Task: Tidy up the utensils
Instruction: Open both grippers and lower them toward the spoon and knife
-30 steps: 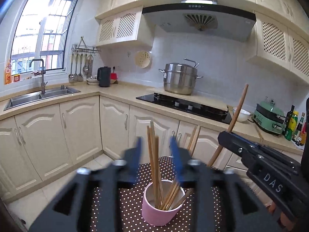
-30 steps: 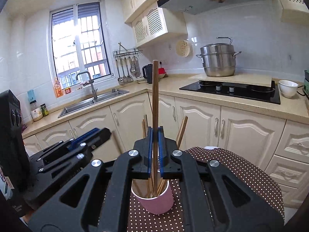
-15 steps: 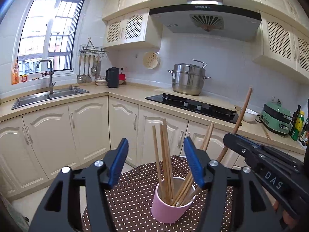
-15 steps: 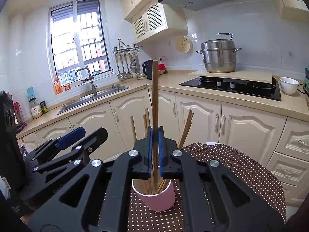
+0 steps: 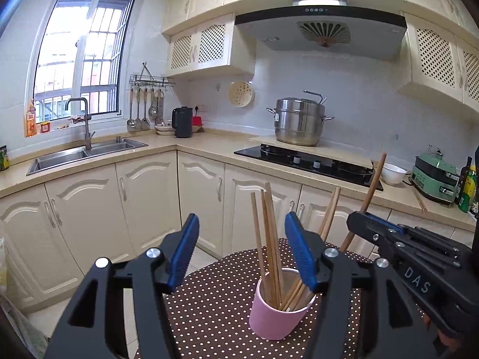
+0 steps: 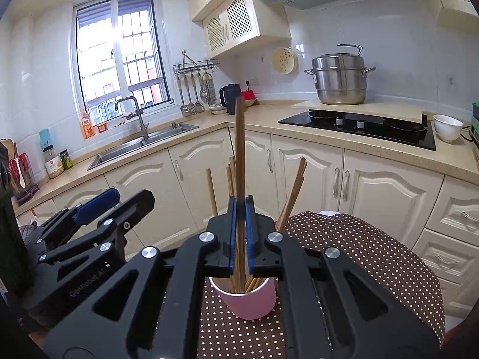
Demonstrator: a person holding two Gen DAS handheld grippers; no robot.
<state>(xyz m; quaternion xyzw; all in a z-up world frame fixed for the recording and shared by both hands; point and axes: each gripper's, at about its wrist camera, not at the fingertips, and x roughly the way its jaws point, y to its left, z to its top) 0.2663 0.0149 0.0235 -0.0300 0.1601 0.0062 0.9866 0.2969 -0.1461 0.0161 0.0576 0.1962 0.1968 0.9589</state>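
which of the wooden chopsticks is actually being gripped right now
The tall dark-brown wooden chopstick, clamped upright in the right gripper. The other chopsticks stand loose in the pink cup.

A barred window (image 5: 80, 53) with daylight is set in the white tiled wall (image 5: 359, 89) above a steel double sink (image 5: 86, 154), which is sunk into the left run of a beige stone L-shaped countertop (image 5: 215, 148). Cream panelled base cabinets (image 5: 143, 197) are fitted under the countertop, and cream upper cabinets with lattice doors (image 5: 206, 45) are hung beside a grey range hood (image 5: 320, 30). A black glass hob (image 6: 359, 127) is set into the countertop's right run, and pale floor tiles (image 5: 197, 260) are seen below.
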